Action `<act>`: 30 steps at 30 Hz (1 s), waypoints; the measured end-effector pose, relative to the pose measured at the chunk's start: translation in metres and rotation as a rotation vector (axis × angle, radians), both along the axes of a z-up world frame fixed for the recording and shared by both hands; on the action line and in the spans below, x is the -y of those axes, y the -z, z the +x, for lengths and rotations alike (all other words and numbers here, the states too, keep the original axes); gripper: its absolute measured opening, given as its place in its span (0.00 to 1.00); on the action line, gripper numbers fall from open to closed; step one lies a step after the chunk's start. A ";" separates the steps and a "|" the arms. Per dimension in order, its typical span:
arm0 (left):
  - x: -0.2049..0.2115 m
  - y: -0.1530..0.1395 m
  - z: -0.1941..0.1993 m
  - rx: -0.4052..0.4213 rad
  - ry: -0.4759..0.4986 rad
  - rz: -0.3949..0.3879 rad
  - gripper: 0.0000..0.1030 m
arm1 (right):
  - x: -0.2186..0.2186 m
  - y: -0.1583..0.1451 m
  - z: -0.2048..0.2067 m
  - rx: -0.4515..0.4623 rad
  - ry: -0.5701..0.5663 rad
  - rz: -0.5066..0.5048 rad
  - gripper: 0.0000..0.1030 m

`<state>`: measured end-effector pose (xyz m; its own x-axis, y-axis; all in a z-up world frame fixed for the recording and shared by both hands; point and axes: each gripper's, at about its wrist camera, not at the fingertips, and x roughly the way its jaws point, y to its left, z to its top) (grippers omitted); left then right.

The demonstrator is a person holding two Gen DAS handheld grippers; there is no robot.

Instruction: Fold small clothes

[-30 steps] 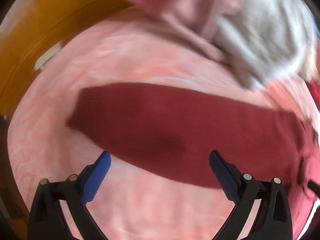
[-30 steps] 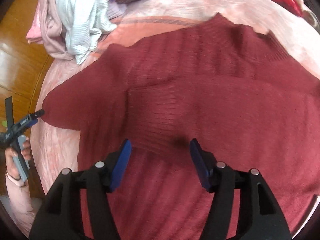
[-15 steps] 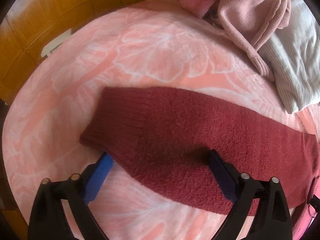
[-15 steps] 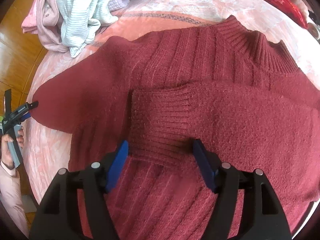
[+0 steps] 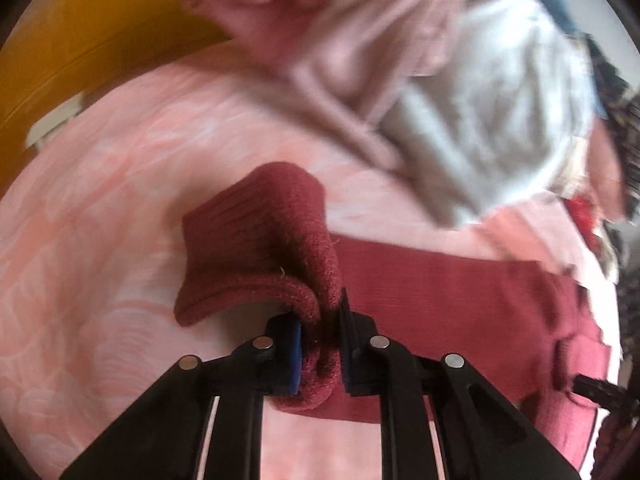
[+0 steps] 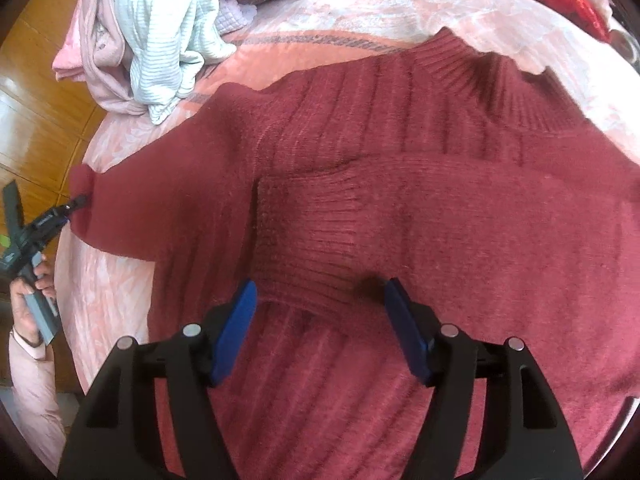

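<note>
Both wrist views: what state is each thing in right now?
Sweater: spread flat on the bed, one sleeve folded across the chest.
Other sleeve cuff: pinched, bunched up.
Left gripper: just closed on the cuff.
Right gripper: open over the folded sleeve.
Clothes pile: unfolded.

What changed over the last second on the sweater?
The left tool came down over the outstretched sleeve's cuff; its jaws have just been closing and now pinch it, the knit bunched and lifted off the pink blanket. Unchanged: the right tool open over the other sleeve's cuff, already folded across the maroon sweater.
</note>
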<state>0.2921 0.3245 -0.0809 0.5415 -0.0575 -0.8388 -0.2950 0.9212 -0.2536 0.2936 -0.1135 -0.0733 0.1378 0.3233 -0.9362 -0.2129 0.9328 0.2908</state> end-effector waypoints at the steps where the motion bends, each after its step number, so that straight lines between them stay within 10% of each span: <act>1: 0.011 -0.005 0.001 0.014 0.024 -0.001 0.14 | 0.004 -0.002 -0.002 0.002 0.002 -0.003 0.64; 30: 0.385 0.002 0.016 0.023 0.621 -0.016 0.14 | 0.157 -0.014 -0.041 0.031 0.139 -0.053 0.64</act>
